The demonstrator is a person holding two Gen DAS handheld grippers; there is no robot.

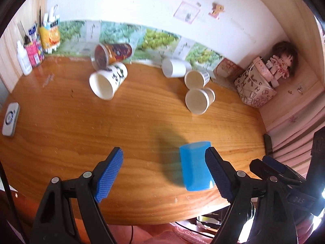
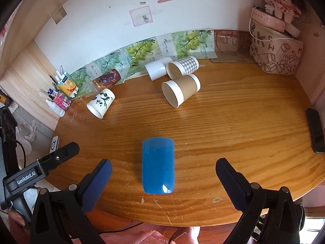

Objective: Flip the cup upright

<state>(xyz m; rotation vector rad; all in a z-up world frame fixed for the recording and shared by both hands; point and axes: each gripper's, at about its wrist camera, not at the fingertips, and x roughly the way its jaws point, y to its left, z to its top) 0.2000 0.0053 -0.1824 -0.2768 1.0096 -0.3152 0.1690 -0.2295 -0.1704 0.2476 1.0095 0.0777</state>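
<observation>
The right gripper, jaws spread, straddles the lying blue plastic cup; pinch mid-body, probably gently. The left gripper waits, spread too.

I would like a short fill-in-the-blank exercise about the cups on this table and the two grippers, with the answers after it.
1. The cup nearest the grippers has the colour ____.
2. The cup with the panda print lies on its ____.
3. The right gripper has its jaws ____, one on each side of the nearest cup.
4. The left gripper holds ____.

Missing words: blue; side; open; nothing
</observation>
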